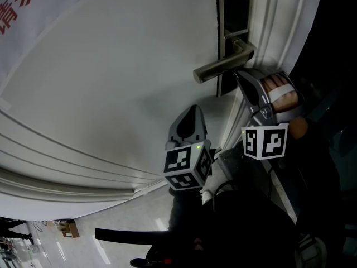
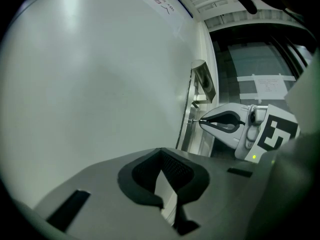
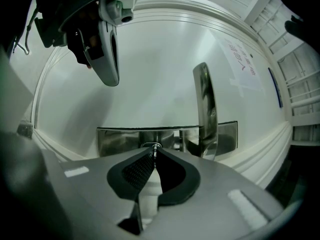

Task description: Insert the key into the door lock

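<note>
The steel lock plate (image 3: 120,140) sits on the white door (image 1: 111,82), with its lever handle (image 3: 205,109) sticking out beside it. My right gripper (image 3: 154,150) is shut on a small metal key (image 3: 155,146). The key's tip meets the round keyhole on the plate; how deep it sits is hidden. In the left gripper view the key (image 2: 194,119) shows as a thin pin between the right gripper (image 2: 201,119) and the plate (image 2: 187,126). My left gripper (image 2: 161,152) is shut on nothing and hangs below and left of the lock, pointing at the bare door.
The door frame mouldings (image 1: 279,21) run right of the lock plate (image 1: 231,15). The lever handle (image 1: 223,66) juts out just above the right gripper (image 1: 241,76). A hand (image 1: 281,96) holds that gripper. The left gripper (image 1: 191,116) sits near the door's lower mouldings (image 1: 67,172).
</note>
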Available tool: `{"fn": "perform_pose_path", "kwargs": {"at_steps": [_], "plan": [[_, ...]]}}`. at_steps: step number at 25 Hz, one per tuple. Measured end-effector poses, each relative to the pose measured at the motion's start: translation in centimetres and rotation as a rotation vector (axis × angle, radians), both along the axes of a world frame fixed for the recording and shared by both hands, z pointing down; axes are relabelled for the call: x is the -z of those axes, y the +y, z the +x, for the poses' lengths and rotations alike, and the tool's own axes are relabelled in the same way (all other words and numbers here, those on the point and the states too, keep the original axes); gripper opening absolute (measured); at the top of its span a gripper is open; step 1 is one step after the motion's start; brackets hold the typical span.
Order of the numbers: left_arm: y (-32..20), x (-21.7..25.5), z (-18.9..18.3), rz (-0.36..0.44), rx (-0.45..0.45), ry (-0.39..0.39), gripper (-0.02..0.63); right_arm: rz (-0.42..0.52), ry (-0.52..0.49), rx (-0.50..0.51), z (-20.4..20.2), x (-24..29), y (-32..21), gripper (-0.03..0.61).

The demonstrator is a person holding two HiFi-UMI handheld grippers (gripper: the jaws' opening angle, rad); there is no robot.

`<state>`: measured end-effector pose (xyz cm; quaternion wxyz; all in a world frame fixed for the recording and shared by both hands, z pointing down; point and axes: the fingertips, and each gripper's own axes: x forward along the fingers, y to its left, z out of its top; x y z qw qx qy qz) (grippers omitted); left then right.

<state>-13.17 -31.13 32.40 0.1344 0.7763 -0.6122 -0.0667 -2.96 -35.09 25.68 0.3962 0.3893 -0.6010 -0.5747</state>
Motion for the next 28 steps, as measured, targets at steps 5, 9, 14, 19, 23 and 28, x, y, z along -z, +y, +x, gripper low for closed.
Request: {"fn": "perform_pose_path", "kwargs": {"at_steps": [5, 9, 14, 19, 23, 28], "plan": [[0.1, -0.1, -0.1, -0.011, -0.005, 0.002, 0.001, 0.003, -0.002, -0.004, 0.0, 0.0, 0.0, 0.012], [0.1, 0.1, -0.2, -0.006, -0.002, 0.001, 0.002, 0.004, -0.002, -0.002, -0.1, 0.0, 0.0, 0.012], [0.1, 0.2, -0.4, 0.005, 0.006, -0.003, 0.002, -0.002, -0.005, -0.002, 0.0, 0.0, 0.0, 0.012], [0.1, 0.3, -0.4, 0.008, 0.007, -0.003, 0.001, -0.002, -0.001, -0.005, 0.0, 0.1, -0.1, 0.012], [0.1, 0.4, -0.6, 0.006, 0.011, 0.001, 0.002, -0.002, 0.006, -0.009, 0.1, 0.2, 0.0, 0.012], [0.3, 0.7, -1.1, 0.014, 0.020, 0.002, 0.002, 0.003, 0.009, -0.011, -0.1, 0.4, 0.1, 0.014]]}}
